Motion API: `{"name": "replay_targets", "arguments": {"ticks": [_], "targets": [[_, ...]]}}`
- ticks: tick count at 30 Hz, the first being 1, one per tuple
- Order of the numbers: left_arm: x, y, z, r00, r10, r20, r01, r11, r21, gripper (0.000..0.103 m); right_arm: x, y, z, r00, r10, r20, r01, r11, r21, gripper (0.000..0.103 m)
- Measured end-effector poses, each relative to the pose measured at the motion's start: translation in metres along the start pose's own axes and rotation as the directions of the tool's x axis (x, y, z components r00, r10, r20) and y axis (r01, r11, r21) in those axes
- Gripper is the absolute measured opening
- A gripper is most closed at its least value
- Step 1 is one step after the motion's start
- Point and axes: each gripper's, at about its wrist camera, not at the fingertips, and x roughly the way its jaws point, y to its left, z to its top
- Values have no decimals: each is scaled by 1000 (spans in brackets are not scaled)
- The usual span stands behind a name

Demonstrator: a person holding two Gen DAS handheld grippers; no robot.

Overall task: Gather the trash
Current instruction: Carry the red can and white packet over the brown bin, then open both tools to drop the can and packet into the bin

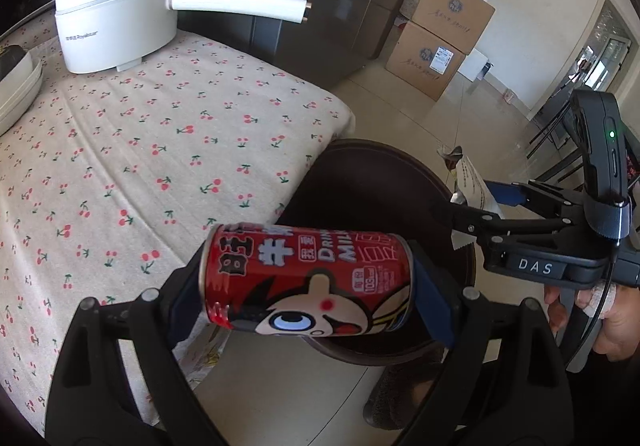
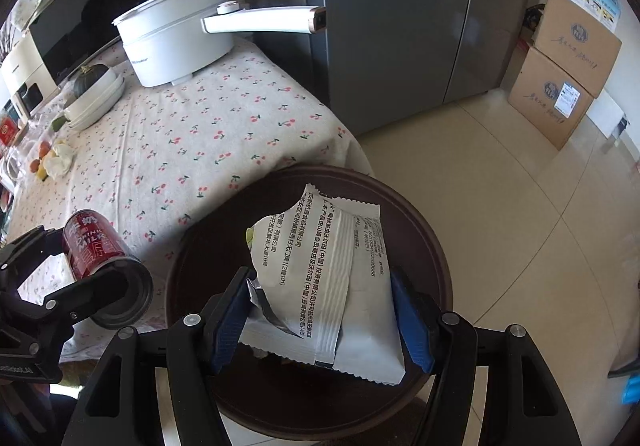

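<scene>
- Our left gripper [image 1: 308, 286] is clamped on the red milk can [image 1: 306, 280]; the can lies sideways between the blue pads, one end against each.
- Our right gripper [image 2: 322, 322] grips the torn white wrapper [image 2: 328, 286] by its side edges between the jaws.
- Below and ahead of both sets of jaws we see the dark round bin [image 2: 432, 246], beside the cherry-print tablecloth [image 1: 140, 134].
- Far ahead of the jaws stands a white electric pot [image 1: 120, 10].
</scene>
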Motion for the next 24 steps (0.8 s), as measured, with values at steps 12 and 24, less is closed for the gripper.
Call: {"name": "replay_targets", "arguments": {"ticks": [12,24], "targets": [[10,-7,1,994,102,-31,-100,993,64,103,5,-17,-4,1000,-13,-22,14,1000,25,70],[-16,28,-5,983,183,-31,-182,983,25,103,6,-2,1,1000,-1,-23,1,1000,12,82]]}}
